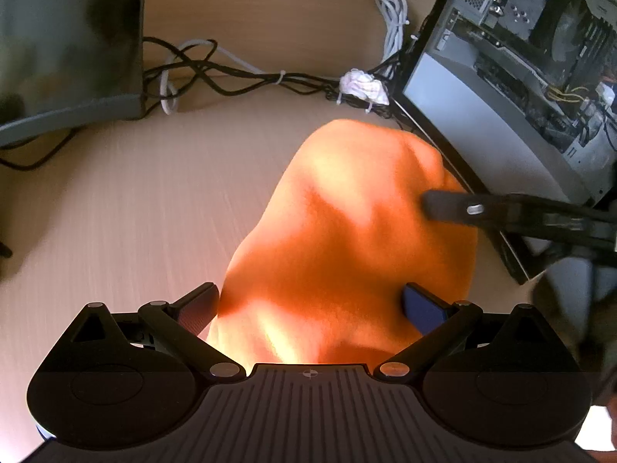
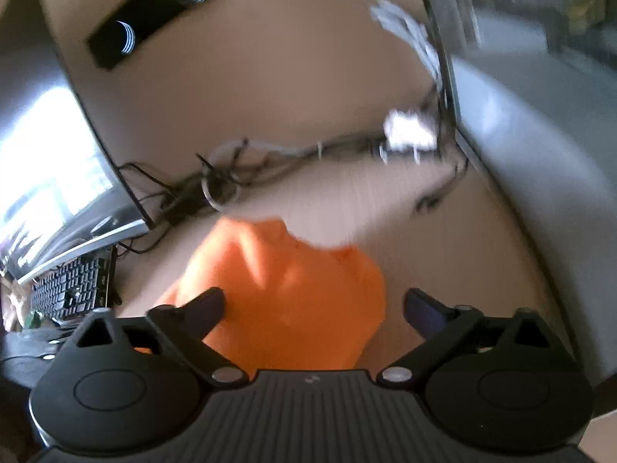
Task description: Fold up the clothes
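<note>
An orange cloth (image 1: pixel 347 231) lies bunched on the light wooden desk (image 1: pixel 135 212). My left gripper (image 1: pixel 310 305) is open, its fingers spread on either side of the cloth's near end. My right gripper shows in the left wrist view as a dark finger (image 1: pixel 455 208) reaching in over the cloth's right edge. In the right wrist view the right gripper (image 2: pixel 314 306) is open above the same orange cloth (image 2: pixel 293 293), with the left finger over the cloth and the right finger over bare desk. That view is blurred by motion.
An open computer case (image 1: pixel 520 77) stands at the right, close to the cloth. A monitor (image 1: pixel 65 38) stands at the left, with a keyboard (image 2: pixel 73 289) beside it. Tangled black and white cables (image 1: pixel 239 77) and a crumpled white tissue (image 1: pixel 364 85) lie behind the cloth.
</note>
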{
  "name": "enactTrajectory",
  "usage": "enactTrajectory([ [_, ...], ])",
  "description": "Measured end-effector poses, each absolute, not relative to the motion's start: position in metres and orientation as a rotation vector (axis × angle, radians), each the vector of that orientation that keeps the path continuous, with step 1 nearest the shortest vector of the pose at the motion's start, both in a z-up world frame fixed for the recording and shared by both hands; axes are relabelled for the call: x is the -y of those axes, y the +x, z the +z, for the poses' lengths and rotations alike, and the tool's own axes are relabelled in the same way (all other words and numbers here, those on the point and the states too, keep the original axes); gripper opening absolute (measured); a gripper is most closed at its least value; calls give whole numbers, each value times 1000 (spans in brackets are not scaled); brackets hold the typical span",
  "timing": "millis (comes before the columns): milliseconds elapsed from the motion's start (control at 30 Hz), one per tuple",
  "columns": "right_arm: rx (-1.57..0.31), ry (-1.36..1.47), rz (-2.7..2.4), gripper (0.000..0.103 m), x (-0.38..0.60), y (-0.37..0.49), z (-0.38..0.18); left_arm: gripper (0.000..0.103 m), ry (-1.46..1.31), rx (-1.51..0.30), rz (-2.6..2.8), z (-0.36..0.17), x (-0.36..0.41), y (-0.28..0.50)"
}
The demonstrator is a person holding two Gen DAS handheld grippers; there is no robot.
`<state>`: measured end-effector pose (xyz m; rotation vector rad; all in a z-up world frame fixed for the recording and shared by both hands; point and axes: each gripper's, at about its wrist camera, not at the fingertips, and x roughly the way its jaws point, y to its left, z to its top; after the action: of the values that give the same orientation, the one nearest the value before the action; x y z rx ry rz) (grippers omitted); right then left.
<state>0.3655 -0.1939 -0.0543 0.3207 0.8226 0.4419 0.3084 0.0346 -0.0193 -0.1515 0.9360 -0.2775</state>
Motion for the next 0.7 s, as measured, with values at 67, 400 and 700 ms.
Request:
enactTrajectory([
  [67, -845, 407, 473, 90, 194, 372, -66, 103, -162, -936, -276, -20, -38, 307],
  [400, -452, 25, 690, 41, 134, 333, 1, 103, -228, -907, -306, -10, -53, 302],
  [700, -737, 118, 300, 47, 176, 386, -73, 103, -196, -911, -287, -8, -48, 306],
])
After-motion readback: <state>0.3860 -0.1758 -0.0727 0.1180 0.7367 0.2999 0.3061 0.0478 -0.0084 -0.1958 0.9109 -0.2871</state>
